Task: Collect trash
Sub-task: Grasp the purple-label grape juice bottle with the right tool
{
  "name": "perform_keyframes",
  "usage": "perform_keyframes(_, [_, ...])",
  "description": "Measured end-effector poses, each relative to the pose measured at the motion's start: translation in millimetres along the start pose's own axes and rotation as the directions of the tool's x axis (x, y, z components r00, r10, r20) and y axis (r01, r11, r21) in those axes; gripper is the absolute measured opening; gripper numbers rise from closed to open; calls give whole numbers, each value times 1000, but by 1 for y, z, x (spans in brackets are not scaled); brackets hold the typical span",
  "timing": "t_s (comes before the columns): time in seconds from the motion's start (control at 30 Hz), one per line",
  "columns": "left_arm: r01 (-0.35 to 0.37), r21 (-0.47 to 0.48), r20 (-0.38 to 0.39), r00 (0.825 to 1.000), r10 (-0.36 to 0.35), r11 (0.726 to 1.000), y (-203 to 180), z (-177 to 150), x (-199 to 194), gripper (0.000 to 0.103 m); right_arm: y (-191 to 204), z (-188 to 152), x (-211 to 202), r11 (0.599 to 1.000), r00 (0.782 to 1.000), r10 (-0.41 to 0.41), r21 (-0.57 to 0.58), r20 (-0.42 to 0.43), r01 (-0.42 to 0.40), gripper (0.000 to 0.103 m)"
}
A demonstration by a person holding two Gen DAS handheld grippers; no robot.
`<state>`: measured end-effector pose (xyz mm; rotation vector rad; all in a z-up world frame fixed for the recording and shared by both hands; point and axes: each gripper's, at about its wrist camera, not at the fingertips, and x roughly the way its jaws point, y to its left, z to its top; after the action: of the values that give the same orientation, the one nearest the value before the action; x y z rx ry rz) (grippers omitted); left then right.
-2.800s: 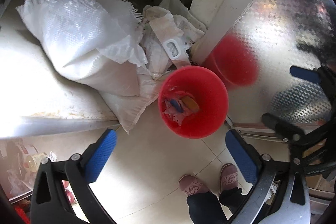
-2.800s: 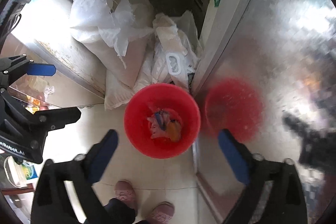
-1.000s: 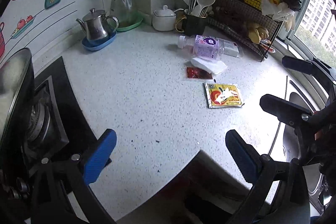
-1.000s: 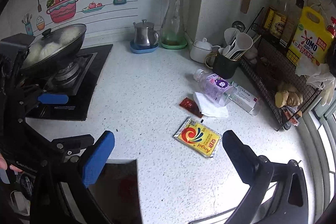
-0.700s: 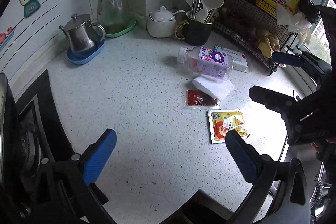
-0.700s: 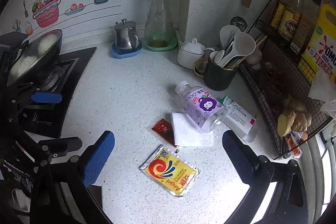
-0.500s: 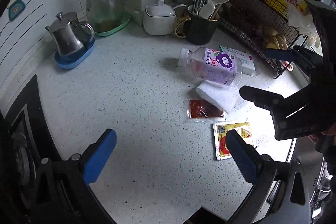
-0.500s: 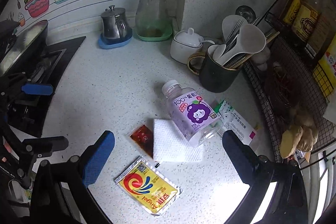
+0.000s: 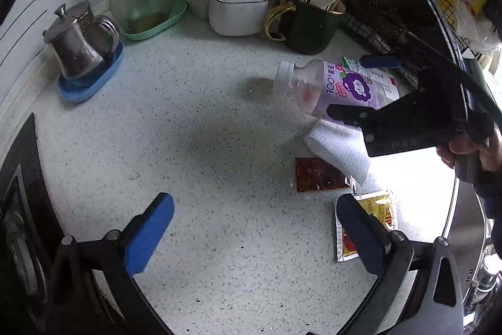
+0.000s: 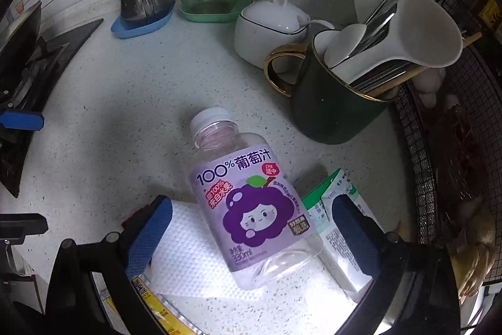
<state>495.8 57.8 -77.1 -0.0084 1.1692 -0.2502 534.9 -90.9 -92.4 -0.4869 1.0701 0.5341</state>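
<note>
Speckled white stone makes up the counter (image 9: 188, 146). In the left wrist view the left gripper (image 9: 251, 231) hangs over it with its blue pads spread wide and nothing between them. Past its right pad lie a yellow sachet (image 9: 376, 212), a red sachet (image 9: 317, 175) and a white napkin (image 9: 342, 149), close together. Beyond them a bottle (image 9: 332, 87) with a purple label lies on its side, cap toward the teapot (image 9: 75, 43). The right gripper (image 9: 354, 87) reaches in over the bottle, held by a hand (image 9: 470, 149); whether it touches the bottle is hard to tell from here.

In the right wrist view the right gripper (image 10: 251, 231) is released, one pad on each side of the bottle (image 10: 251, 209), neither clearly pressing it. The bottle rests partly on the napkin (image 10: 185, 253), and a carton (image 10: 335, 228) lies just beside it under the right pad. The yellow sachet (image 10: 157, 303) peeks out at the bottom edge. A dark mug (image 10: 332, 102) full of utensils stands behind, near a white pot (image 10: 269, 27)
</note>
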Motion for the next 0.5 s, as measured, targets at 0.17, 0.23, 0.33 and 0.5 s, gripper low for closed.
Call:
perform_keyframes(0.17, [-16, 34, -17, 1000, 17, 999, -4, -2, 3, 103, 9, -5, 15, 997, 999, 16, -72, -33, -18, 78])
perform_keyframes(0.23, [-16, 36, -17, 1000, 17, 999, -5, -2, 2, 103, 12, -6, 15, 996, 1000, 14, -89, -28, -16, 77])
perform_keyframes(0.33, [-14, 40, -15, 1000, 14, 999, -8, -1, 1, 103, 13, -10, 10, 997, 999, 31, -75, -29, -33, 75])
perform_keyframes(0.5, [-7, 70, -12, 1000, 8, 998, -19, -1, -4, 103, 15, -27, -13, 998, 998, 60, -29, -10, -60, 74])
